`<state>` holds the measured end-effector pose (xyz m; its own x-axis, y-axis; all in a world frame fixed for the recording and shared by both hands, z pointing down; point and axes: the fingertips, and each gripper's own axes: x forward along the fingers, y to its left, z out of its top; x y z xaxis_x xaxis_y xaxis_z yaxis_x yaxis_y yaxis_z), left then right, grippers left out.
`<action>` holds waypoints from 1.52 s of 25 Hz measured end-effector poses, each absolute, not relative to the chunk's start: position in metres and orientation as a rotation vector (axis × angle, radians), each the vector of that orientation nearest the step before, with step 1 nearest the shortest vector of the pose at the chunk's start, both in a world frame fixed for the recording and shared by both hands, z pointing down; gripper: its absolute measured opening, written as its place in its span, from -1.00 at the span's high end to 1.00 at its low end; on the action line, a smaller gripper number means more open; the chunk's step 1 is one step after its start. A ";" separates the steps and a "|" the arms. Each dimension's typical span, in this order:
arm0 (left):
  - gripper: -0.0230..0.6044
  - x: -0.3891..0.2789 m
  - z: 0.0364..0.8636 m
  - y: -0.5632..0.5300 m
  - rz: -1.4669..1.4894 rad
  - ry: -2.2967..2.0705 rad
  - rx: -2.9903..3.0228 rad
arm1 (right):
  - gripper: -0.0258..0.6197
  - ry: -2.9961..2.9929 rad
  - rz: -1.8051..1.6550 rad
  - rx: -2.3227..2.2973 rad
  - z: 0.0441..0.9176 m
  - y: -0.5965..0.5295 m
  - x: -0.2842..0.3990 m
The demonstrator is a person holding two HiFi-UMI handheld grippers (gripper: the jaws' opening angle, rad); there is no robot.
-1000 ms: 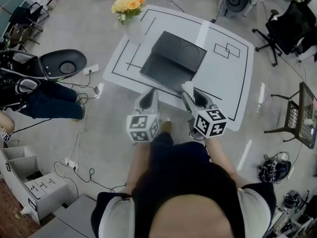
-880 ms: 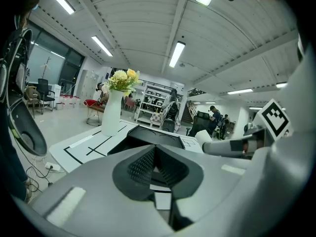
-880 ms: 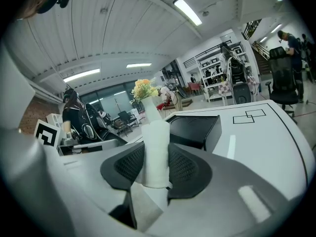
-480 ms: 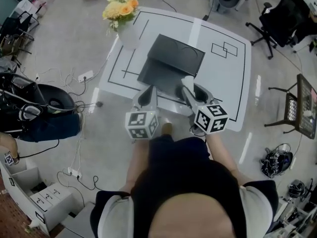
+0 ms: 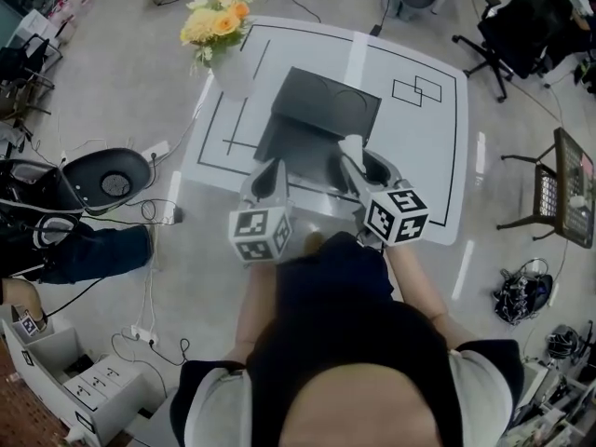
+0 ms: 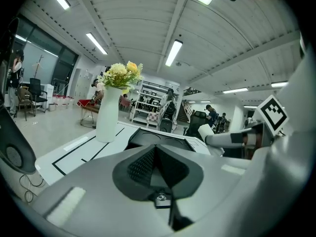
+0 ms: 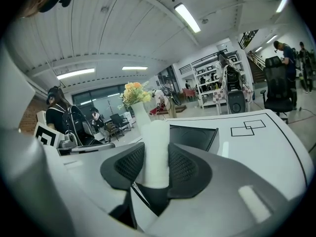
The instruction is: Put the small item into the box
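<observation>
Flowers [image 5: 214,21], yellow and orange, stand in a tall white vase [image 5: 233,68] at the far left corner of the tabletop. The white table [image 5: 419,175] has thin black lines drawn on it.

Next comes the left gripper [image 5: 270,170], over the near edge of the tabletop. Its two jaws are pressed together, and there is nothing between them.

A black flat box [image 5: 326,110] lies open in the middle of the tabletop. It has round dips in its far part.

Then comes the right gripper [image 5: 354,161], also over the near edge, just beside the left one. Its jaws are squeezed on a small white round stick [image 7: 155,147], which stands up between the pads and pokes out past them. In the head view the stick shows over the near right part of the box. It is held up in the jaws and is not in the box.

Two black-line rectangles [image 5: 424,89] that overlap are drawn near the far right corner of the tabletop.
</observation>
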<state>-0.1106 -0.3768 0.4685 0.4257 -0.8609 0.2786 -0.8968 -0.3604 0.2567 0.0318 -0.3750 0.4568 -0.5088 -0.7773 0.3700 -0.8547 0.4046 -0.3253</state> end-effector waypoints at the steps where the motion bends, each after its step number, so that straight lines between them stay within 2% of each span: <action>1: 0.89 -0.111 0.469 -0.376 0.138 -1.500 2.318 | 0.46 -2.493 0.718 1.462 0.456 -0.376 0.032; 18: 0.89 -0.111 0.482 -0.381 0.195 -1.462 2.311 | 0.46 -2.471 0.570 1.297 0.452 -0.417 0.006; 38: 0.89 -0.140 0.505 -0.410 0.214 -1.540 2.191 | 0.46 -2.344 0.476 0.933 0.501 -0.435 -0.047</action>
<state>-0.1399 -0.4100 0.5049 0.3641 -0.8526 0.3748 -0.9225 -0.2746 0.2714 -0.0473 -0.4347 0.5006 -0.5965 -0.5096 0.6200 -0.7111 0.6938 -0.1140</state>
